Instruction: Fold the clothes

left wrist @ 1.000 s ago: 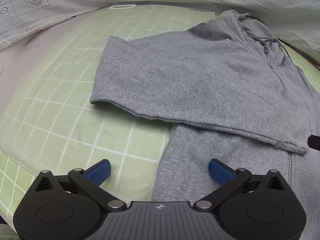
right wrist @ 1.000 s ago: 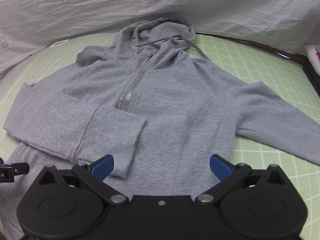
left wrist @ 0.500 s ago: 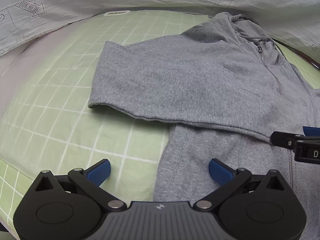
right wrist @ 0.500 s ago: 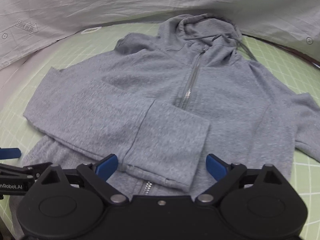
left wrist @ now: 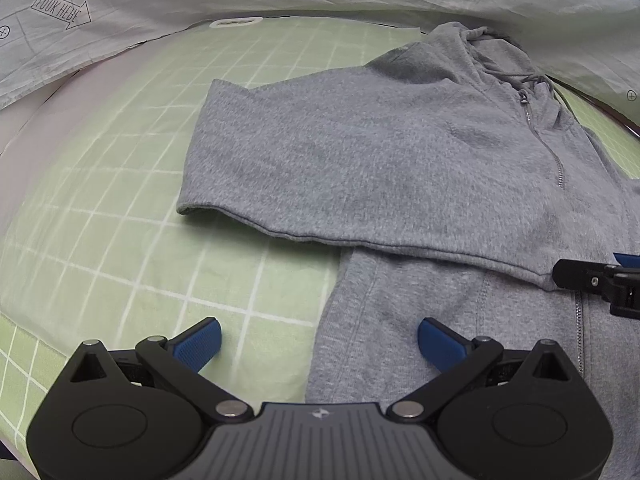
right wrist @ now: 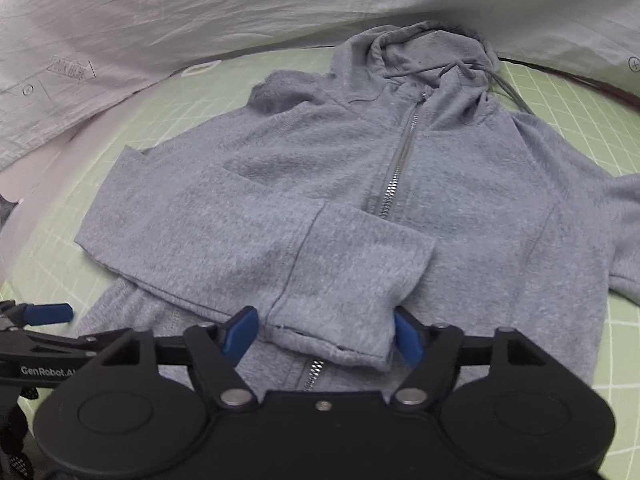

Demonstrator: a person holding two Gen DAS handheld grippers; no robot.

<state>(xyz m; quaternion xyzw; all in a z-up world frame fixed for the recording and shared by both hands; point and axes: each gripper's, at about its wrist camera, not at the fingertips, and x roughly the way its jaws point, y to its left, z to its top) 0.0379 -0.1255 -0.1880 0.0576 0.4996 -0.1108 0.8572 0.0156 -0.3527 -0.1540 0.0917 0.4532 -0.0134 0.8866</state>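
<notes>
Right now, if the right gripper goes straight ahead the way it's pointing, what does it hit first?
Probably the cuff of the folded sleeve: the right gripper is open with the cuff end between its fingers, so it would likely push into that fabric. Height above the cloth is unclear.

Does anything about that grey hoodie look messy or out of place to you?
Nothing looks damaged or spilled. The grey zip hoodie lies flat on the green checked sheet, one sleeve folded across the front. Its cuff covers part of the zipper. The other sleeve is spread out to the side, and the hood is rumpled.
</notes>
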